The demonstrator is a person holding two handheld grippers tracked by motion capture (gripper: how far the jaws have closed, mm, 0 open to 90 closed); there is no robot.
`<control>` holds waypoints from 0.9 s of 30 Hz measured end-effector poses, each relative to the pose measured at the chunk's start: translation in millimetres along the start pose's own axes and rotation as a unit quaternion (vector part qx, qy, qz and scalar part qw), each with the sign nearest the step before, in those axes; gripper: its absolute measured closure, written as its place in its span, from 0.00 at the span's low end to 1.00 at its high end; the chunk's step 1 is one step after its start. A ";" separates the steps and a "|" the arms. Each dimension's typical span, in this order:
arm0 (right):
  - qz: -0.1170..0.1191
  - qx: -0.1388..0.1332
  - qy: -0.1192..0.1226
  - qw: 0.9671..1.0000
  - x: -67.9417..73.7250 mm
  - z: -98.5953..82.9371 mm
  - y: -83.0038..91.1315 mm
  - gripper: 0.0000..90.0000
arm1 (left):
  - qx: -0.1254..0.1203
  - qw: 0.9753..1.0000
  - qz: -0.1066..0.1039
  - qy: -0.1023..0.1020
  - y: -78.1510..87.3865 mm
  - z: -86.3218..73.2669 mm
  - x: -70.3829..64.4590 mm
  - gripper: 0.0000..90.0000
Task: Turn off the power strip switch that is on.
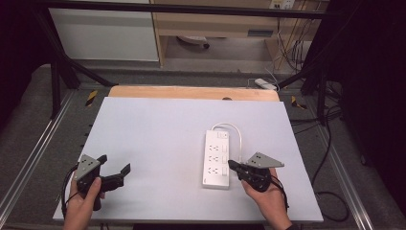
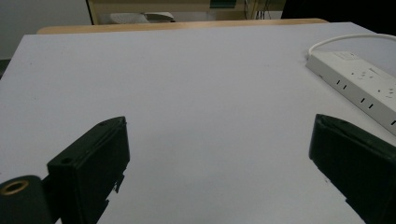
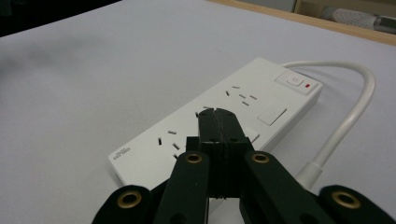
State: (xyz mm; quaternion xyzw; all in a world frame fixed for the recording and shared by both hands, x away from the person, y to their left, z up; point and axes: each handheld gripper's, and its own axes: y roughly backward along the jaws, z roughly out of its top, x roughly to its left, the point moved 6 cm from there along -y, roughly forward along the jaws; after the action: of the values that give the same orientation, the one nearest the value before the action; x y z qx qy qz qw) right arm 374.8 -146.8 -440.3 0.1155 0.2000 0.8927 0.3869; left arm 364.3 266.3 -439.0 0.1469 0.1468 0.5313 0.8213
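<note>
White tabletop (image 1: 158, 143) held a white plastic power strip (image 1: 216, 158) right of centre, where the right gripper (image 1: 233, 166), jaws pressed together and empty, hovered over a switch and might skid the strip; left gripper (image 1: 115, 168) gaped, idle.

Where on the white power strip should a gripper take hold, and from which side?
Grip the power strip across its narrow width near the middle, coming from above. It lies flat, long and slim, so open fingers can span its long edges; the cable leaves the far end.
</note>
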 end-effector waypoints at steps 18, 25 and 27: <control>0.012 0.051 0.006 0.999 7.5 -19.4 -16.3 1.00 | 0.000 1.000 -0.001 -0.001 0.1 0.0 -0.2 0.06; 0.018 0.059 0.007 0.998 9.6 -22.5 -19.9 1.00 | 0.001 1.000 -0.002 -0.002 0.1 -0.1 -0.3 0.06; 0.017 0.063 0.008 0.998 9.8 -23.4 -21.1 1.00 | 0.000 1.000 -0.002 -0.001 0.0 0.0 -0.5 0.06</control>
State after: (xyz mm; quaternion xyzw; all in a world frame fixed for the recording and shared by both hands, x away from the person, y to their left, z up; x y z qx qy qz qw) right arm 373.3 -132.8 -470.1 0.1357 0.2566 0.8859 0.3619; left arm 364.1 265.9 -438.9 0.1474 0.1462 0.5298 0.8224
